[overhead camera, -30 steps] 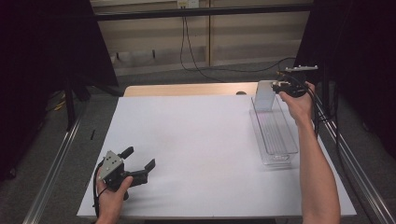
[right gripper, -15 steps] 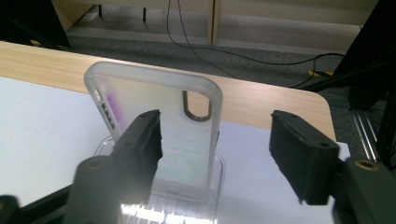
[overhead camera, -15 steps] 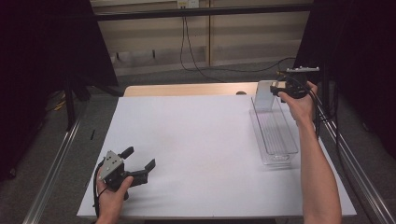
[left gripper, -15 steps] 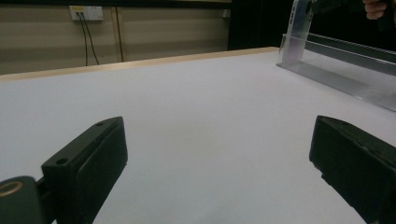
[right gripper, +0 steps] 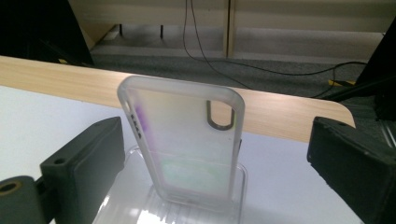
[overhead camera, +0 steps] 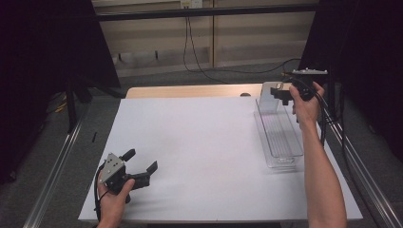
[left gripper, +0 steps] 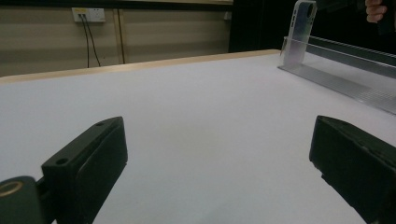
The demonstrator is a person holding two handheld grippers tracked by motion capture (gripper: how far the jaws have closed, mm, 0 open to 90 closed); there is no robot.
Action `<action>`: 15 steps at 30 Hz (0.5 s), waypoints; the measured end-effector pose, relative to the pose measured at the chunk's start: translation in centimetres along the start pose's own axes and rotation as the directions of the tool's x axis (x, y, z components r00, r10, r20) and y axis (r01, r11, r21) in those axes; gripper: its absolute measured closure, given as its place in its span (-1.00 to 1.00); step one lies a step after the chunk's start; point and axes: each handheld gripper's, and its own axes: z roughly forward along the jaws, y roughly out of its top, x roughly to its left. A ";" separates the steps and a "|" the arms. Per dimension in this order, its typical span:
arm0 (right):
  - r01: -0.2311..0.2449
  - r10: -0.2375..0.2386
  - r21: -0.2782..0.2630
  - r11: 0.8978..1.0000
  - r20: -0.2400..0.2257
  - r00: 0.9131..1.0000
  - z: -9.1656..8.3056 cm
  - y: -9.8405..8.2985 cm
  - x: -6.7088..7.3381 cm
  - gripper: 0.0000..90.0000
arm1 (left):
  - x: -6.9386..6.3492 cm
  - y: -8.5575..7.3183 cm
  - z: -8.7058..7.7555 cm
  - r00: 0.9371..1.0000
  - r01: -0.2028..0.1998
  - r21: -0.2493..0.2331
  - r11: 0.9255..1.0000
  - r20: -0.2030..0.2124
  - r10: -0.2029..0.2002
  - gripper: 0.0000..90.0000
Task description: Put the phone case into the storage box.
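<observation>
The right claw (right gripper: 215,158) has just opened, freeing the phone case (right gripper: 187,144) upright in the tray (overhead camera: 280,137).

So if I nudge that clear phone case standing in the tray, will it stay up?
Probably not: the phone case stands on its narrow end in the tray, so it looks tippy. Thin, hollow, translucent, likely light and flexible. The right gripper has just opened and isn't holding it.

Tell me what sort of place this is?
Likely a lab recording rig, not a home: a white-topped table fenced by black curtains, metal rails along the carpeted floor, loose cables from a wall socket.
</observation>
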 end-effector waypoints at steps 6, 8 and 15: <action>-0.007 0.007 -0.026 1.000 0.007 1.000 -0.3 -0.4 0.0 -0.93 | -0.1 0.0 0.2 1.000 -0.005 0.006 1.000 -0.001 0.005 -0.91; 0.000 0.000 -0.036 0.999 0.011 1.000 -0.5 -0.7 0.0 -0.94 | -0.1 0.0 0.2 1.000 -0.004 0.006 1.000 0.003 0.004 -0.91; 0.025 -0.020 -0.119 0.993 0.042 0.999 -1.3 -1.2 0.0 -0.94 | -0.1 0.0 0.0 1.000 -0.002 0.000 1.000 -0.003 0.002 -0.91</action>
